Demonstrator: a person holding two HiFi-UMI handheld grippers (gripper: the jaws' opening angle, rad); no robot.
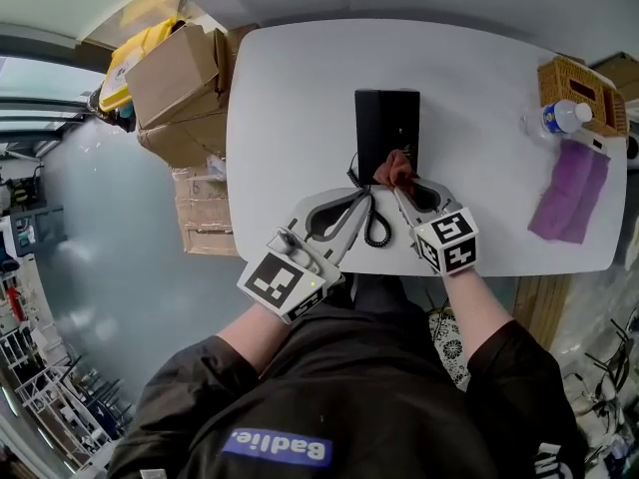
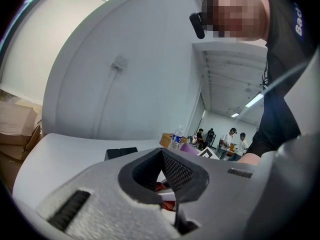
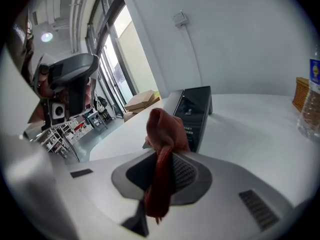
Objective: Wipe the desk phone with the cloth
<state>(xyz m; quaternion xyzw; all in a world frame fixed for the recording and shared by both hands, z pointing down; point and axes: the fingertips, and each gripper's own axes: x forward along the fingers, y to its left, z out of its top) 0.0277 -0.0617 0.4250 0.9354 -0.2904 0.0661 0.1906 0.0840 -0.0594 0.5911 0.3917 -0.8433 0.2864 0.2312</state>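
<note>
The black desk phone stands at the middle of the white table, and its coiled cord runs toward the near edge. My right gripper is shut on a red-brown cloth, which rests against the phone's near end. In the right gripper view the cloth bunches above the gripper, with the phone just behind it. My left gripper lies beside the cord, shut, with nothing seen between its jaws. The left gripper view shows the gripper and the phone beyond it.
A purple cloth, a water bottle and a wicker basket sit at the table's right end. Cardboard boxes stack on the floor off its left end. Several people stand far off in the room.
</note>
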